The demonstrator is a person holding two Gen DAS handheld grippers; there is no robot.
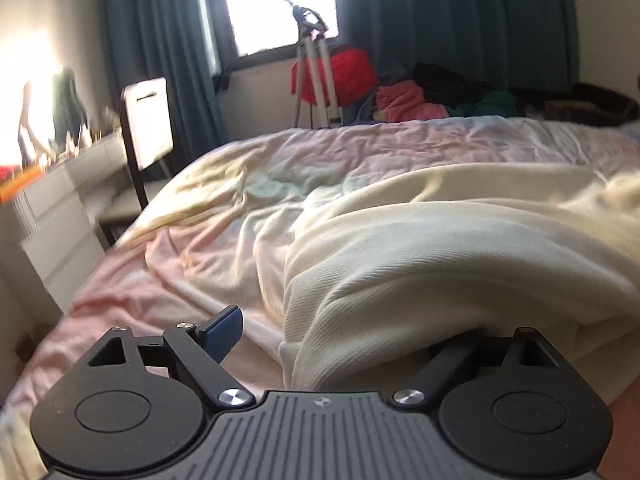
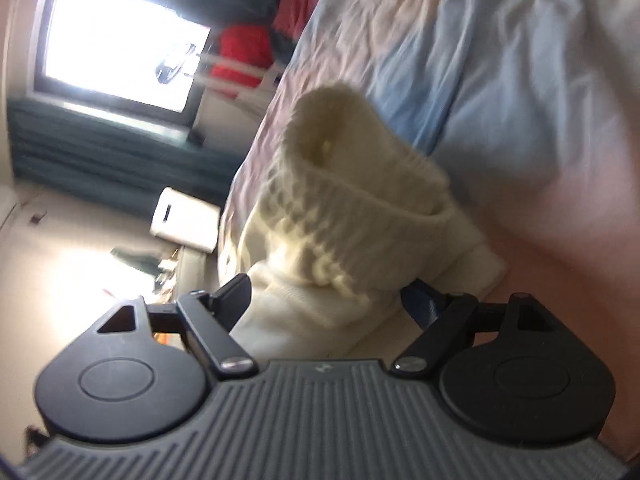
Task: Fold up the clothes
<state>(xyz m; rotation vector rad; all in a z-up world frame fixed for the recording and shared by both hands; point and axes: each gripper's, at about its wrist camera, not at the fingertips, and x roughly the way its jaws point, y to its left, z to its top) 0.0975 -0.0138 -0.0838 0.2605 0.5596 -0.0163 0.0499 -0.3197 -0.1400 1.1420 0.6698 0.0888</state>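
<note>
A cream ribbed knit garment [image 1: 420,248] lies on the pastel bedsheet [image 1: 208,248]. My left gripper [image 1: 344,332] is open; its left finger pad [image 1: 222,330] shows, and the right finger is hidden under the garment's near edge. In the right wrist view the camera is rolled sideways. My right gripper [image 2: 328,300] is open with a bunched, folded part of the cream garment [image 2: 344,216] between its fingers, the cloth's ribbed cuff standing up in front.
A white chair [image 1: 148,124] and white drawers [image 1: 52,216] stand left of the bed. A tripod [image 1: 316,76] and a pile of red, pink, green and dark clothes [image 1: 440,96] sit at the far side below the window.
</note>
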